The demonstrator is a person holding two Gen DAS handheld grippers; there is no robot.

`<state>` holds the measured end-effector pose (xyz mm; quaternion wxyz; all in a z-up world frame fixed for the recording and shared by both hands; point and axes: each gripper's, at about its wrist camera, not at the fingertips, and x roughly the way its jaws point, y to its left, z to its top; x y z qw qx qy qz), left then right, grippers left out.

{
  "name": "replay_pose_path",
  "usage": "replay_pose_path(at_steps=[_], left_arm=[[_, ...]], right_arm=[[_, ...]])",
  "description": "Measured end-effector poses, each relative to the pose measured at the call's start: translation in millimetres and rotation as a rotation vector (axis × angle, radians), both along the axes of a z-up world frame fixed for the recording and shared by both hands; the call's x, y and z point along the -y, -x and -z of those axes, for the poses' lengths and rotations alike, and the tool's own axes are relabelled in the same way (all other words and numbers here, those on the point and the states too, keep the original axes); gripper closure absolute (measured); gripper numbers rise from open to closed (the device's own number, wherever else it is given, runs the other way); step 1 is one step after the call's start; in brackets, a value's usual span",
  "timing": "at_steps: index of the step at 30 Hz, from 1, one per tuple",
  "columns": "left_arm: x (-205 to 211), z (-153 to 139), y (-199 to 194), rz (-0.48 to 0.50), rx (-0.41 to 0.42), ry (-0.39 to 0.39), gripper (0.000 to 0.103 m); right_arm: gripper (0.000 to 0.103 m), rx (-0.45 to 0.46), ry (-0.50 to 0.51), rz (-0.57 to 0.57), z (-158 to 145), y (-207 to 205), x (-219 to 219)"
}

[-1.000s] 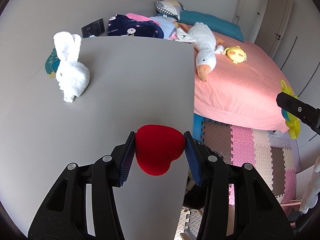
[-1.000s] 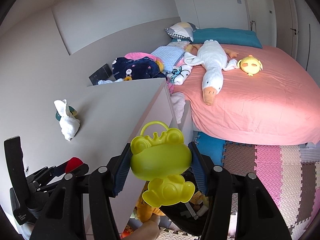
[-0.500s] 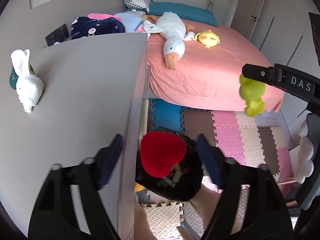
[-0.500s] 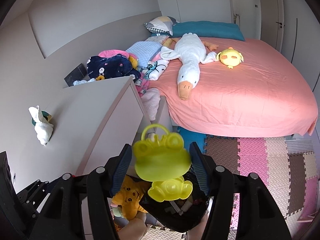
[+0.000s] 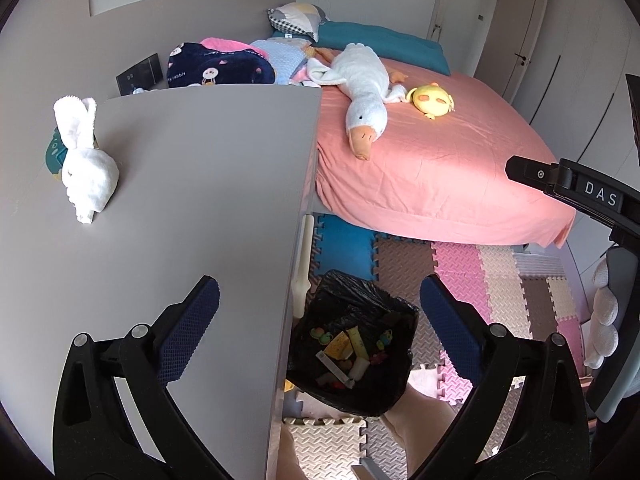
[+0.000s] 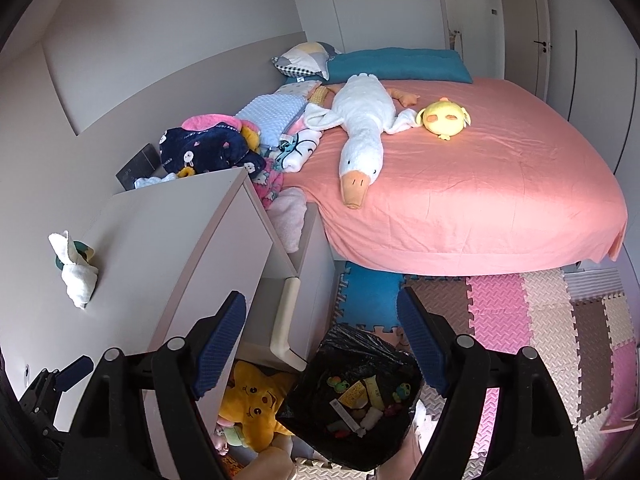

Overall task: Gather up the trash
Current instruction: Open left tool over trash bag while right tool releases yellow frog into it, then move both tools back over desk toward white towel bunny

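A bin lined with a black bag (image 5: 394, 390) stands on the floor beside the grey table (image 5: 180, 208), with several small bits of trash (image 5: 344, 350) in it. My left gripper (image 5: 319, 282) hangs open over the table's edge and the bin, with nothing between its pads. In the right wrist view my right gripper (image 6: 321, 294) is above the same bin (image 6: 304, 400). Its jaws are opening and hold nothing. One of the right gripper's fingers (image 5: 536, 173) shows at the right of the left wrist view.
A white towel rabbit (image 5: 86, 164) sits at the table's left. A pink bed (image 6: 480, 200) with a goose plush (image 6: 362, 136) lies behind. Foam floor mats (image 6: 540, 320) cover the floor. A yellow star plush (image 6: 252, 404) lies under the table. A person's leg (image 5: 420, 420) is beside the bin.
My left gripper swung from over the table to its edge, opened, and the red heart fell out. The right gripper opened and the yellow frog toy left its jaws.
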<state>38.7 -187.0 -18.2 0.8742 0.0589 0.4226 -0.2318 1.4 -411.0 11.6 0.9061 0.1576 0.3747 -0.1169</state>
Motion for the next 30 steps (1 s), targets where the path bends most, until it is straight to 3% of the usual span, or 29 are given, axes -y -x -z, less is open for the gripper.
replay_pose_path(at_steps=[30], left_arm=[[-90.2,9.0,-57.5,-0.276,0.001,0.012,0.006]], right_arm=[[0.025,0.032,-0.01,-0.184,14.5,-62.2,-85.2]])
